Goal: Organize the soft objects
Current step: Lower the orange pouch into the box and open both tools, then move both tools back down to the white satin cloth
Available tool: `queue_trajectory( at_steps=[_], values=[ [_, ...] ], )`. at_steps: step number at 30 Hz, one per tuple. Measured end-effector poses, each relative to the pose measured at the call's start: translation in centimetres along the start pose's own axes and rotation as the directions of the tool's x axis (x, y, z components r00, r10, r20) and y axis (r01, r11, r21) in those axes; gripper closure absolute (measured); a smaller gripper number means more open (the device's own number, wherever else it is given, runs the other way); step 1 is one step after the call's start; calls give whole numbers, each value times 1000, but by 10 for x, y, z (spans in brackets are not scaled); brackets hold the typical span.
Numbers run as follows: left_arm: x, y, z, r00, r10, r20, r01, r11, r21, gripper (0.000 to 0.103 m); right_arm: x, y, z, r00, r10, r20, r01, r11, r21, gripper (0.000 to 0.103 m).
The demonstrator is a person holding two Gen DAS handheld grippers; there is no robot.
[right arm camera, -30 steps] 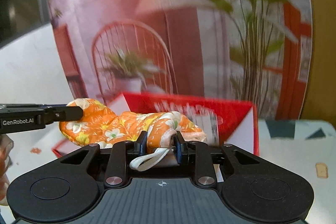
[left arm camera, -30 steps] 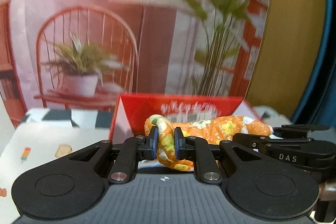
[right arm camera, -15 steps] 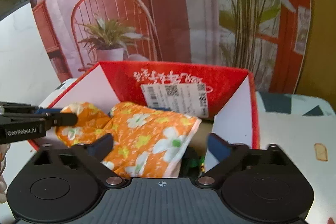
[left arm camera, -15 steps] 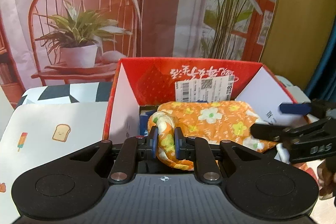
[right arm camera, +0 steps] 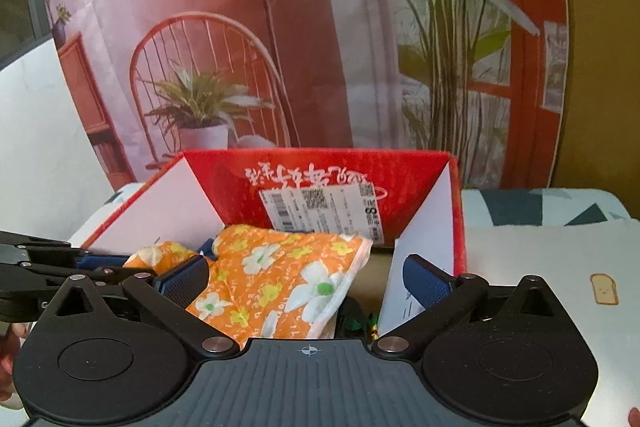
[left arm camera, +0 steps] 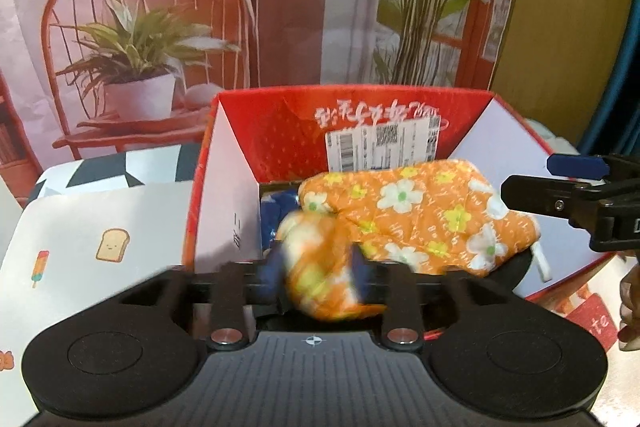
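An orange floral quilted cloth (left arm camera: 420, 211) (right arm camera: 280, 267) lies inside the red cardboard box (left arm camera: 280, 131) (right arm camera: 224, 179), draped over things beneath it. My left gripper (left arm camera: 318, 267) is at the cloth's near left end; its jaws are opening, blurred, with a bunched fold still between them. In the right wrist view the left gripper (right arm camera: 80, 267) reaches in from the left edge. My right gripper (right arm camera: 306, 275) stands wide open over the cloth's near edge, its pads clear of the fabric. From the left wrist view the right gripper (left arm camera: 560, 195) shows at the right.
A dark blue item (left arm camera: 276, 207) shows under the cloth, and something green (right arm camera: 354, 323) sits low in the box. A white shipping label (right arm camera: 320, 211) is on the box's back wall. The box stands on a tablecloth with a toast print (left arm camera: 112, 245) before a printed backdrop (right arm camera: 200, 67).
The cloth came down from above the box into it. The right gripper let go of its end and opened wide. The left jaws have just begun parting around the bunched fold.
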State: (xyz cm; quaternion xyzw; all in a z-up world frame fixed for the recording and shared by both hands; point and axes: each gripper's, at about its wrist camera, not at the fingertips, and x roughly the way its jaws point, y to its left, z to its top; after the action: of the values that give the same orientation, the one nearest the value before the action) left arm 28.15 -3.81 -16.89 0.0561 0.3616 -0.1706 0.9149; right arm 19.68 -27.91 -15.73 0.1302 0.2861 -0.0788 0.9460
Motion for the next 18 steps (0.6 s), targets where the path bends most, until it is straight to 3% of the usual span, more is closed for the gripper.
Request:
queue_trajectory(
  at_steps=[1, 4, 6, 12, 18],
  values=[
    [-5, 0, 0, 1000, -4, 23, 4, 1000, -3, 31, -2, 0, 0, 1000, -4, 10, 4, 1000, -2, 0],
    [-25, 0, -1, 995, -17, 93, 19, 1000, -15, 10, -11, 0, 0, 999, -14, 37, 14, 1000, 1, 0],
    [-39, 0, -2, 991, -22, 130, 25, 999, -25, 6, -20, -1, -2, 998, -5, 62, 4, 1000, 12, 0],
    [-77, -2, -20, 986, -26, 166, 32, 999, -31, 3, -50, 10, -16, 985, -90, 146, 94, 995, -17, 0],
    [-111, -6, -60, 982, -19, 187, 27, 999, -42, 0, -82, 11, -41, 981, -50, 189, 46, 999, 25, 0]
  ],
)
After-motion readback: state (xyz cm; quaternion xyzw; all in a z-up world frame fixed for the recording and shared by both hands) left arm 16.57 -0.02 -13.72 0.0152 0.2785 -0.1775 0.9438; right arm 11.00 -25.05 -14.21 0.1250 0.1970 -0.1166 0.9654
